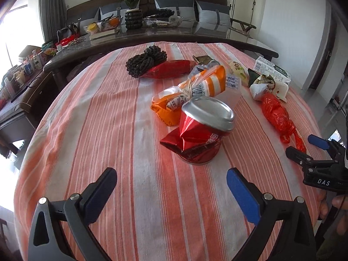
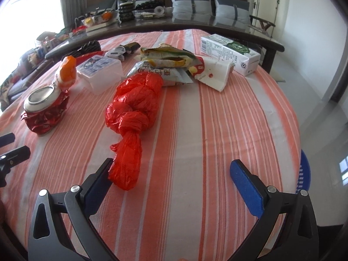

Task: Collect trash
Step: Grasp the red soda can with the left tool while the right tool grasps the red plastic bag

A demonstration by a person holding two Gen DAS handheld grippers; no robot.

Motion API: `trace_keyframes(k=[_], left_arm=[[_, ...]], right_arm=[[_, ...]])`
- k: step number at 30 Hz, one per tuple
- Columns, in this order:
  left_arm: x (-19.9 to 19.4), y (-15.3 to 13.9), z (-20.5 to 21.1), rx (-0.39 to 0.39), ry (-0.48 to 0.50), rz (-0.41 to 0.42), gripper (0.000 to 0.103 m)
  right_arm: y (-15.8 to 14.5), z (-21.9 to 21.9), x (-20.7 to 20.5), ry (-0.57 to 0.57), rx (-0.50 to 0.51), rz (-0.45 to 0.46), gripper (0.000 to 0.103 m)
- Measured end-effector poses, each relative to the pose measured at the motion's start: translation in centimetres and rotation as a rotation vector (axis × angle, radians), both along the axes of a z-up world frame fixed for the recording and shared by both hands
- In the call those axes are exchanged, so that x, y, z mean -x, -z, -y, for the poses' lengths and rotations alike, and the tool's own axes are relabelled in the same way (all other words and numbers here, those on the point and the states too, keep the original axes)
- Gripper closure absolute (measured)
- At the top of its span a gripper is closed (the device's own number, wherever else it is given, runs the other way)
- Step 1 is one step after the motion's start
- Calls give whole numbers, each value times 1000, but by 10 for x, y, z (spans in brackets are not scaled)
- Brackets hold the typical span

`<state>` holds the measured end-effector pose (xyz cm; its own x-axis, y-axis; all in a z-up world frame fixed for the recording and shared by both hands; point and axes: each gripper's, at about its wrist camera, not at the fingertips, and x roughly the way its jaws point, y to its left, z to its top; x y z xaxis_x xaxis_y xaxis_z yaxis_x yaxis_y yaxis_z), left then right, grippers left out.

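Note:
A crushed red can (image 1: 202, 130) (image 2: 44, 111) stands on the striped tablecloth (image 1: 130, 119), just ahead of my open left gripper (image 1: 171, 180). A knotted red plastic bag (image 2: 132, 113) (image 1: 277, 115) lies in front of my open right gripper (image 2: 171, 171); its tail touches the left finger. Behind lie an orange wrapper (image 1: 195, 89), a red packet (image 1: 169, 68), snack bags (image 2: 165, 63), a paper cup (image 2: 213, 74), a milk carton (image 2: 230, 52) and a clear plastic box (image 2: 100, 70). The right gripper (image 1: 304, 150) shows at the right edge of the left wrist view.
A dark beaded mat (image 1: 145, 62) lies at the table's far side. Beyond it is a dark glass-topped table (image 1: 174, 34) with a plant pot (image 1: 133, 19) and dishes, then a sofa with cushions. A blue stool (image 2: 304, 171) stands by the table's right edge.

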<state>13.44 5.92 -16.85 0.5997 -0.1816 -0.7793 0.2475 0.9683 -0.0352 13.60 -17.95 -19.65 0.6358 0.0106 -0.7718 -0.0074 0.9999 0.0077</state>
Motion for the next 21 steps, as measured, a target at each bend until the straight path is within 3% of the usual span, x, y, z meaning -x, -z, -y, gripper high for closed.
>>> trace_keyframes(k=[3, 6, 10, 12, 14, 18, 19, 21], left_arm=[[-13, -7, 4, 3, 104, 11, 1], [-21, -5, 13, -52, 186, 31, 1], [-25, -1, 27, -73, 280, 65, 1], [-28, 0, 31, -68, 311, 74, 7], [-33, 1, 32, -61, 321, 64, 21], [-40, 0, 36, -20, 362, 27, 31], [-39, 1, 38, -30, 365, 21, 47], [-38, 1, 39, -29, 352, 13, 51]], right_arm=[[1, 1, 0, -4, -2, -2, 0], [0, 3, 0, -15, -17, -5, 0], [-14, 15, -4, -81, -123, -28, 0], [-26, 13, -12, -106, -125, -25, 1], [-34, 4, -22, -176, -158, -29, 1], [-31, -21, -53, -249, -150, -112, 3], [-28, -24, -60, -244, -147, -128, 4], [-20, -27, -73, -235, -156, -162, 20]])
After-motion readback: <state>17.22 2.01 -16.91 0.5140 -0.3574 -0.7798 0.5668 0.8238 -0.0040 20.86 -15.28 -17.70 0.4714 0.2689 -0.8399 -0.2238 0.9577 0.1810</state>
